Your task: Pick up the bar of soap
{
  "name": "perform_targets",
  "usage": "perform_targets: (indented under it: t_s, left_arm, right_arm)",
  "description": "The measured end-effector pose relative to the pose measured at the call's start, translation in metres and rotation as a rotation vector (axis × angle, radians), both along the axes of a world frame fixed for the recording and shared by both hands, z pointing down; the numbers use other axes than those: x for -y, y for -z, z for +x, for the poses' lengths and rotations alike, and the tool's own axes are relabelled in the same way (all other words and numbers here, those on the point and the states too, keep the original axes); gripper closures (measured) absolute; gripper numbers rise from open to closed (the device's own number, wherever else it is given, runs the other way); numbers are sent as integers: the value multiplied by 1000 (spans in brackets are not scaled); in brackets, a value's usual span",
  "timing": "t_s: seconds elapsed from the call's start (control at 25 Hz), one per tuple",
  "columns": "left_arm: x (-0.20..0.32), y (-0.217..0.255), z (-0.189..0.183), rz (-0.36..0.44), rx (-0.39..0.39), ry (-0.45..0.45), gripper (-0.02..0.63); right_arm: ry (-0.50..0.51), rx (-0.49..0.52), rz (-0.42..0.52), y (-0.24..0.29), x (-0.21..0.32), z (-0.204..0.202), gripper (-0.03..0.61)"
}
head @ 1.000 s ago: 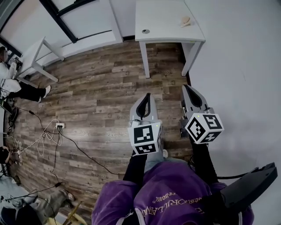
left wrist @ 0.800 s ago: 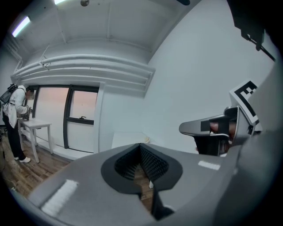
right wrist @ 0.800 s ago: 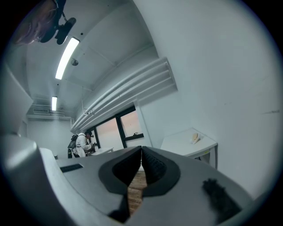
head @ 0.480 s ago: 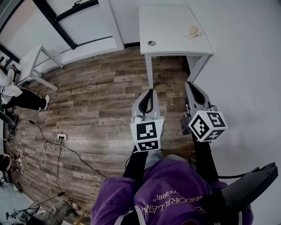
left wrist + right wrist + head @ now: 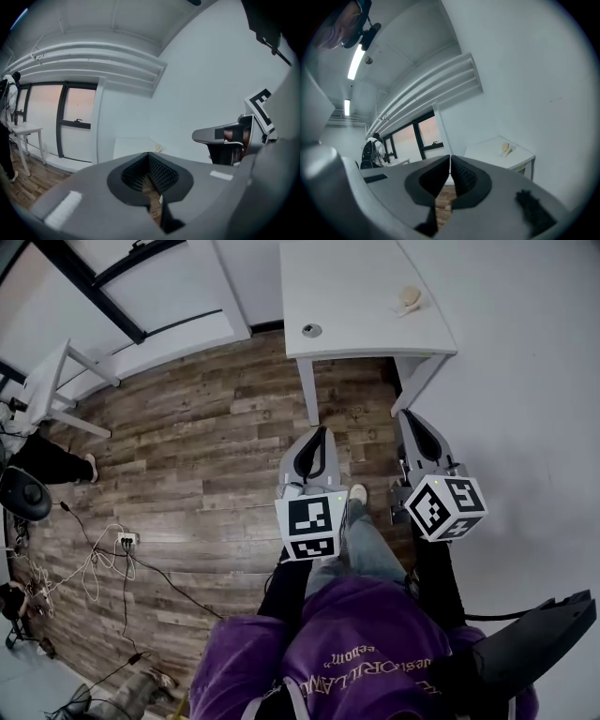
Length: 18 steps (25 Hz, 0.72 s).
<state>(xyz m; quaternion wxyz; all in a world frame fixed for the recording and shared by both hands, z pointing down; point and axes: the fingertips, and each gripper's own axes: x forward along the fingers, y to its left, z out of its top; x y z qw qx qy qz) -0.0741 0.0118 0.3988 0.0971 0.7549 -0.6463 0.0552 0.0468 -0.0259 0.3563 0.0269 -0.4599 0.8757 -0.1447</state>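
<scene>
A pale beige bar of soap (image 5: 409,298) lies on a white dish on the white table (image 5: 356,296), toward its right end. The right gripper view shows the soap (image 5: 505,149) small on the table (image 5: 497,152), well ahead. Both grippers are held over the wood floor, short of the table. My left gripper (image 5: 317,440) is shut with nothing in it, tips touching (image 5: 148,154). My right gripper (image 5: 412,421) is shut and empty too, its tips meeting (image 5: 450,157). The right gripper stands nearer the soap's side.
A small round grey thing (image 5: 311,331) lies near the table's front edge. A white wall (image 5: 525,381) runs along the right. Another white table (image 5: 47,381) stands at the left with a person (image 5: 42,456) beside it. Cables (image 5: 103,540) lie on the floor.
The view has shifted and the table sits slightly nearer. Both grippers stayed shut and moved a little forward toward it. The person's leg and shoe now show between the grippers.
</scene>
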Motion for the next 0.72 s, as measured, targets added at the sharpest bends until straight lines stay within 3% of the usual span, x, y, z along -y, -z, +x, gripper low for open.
perform_targets:
  t_s: [0.28, 0.72]
  left_arm:
    - [102, 14, -18, 15, -4, 90, 611]
    - [229, 18, 19, 15, -4, 64, 609]
  right_arm:
    - [51, 13, 8, 10, 104, -11, 568]
    - [54, 3, -11, 11, 227, 19, 569]
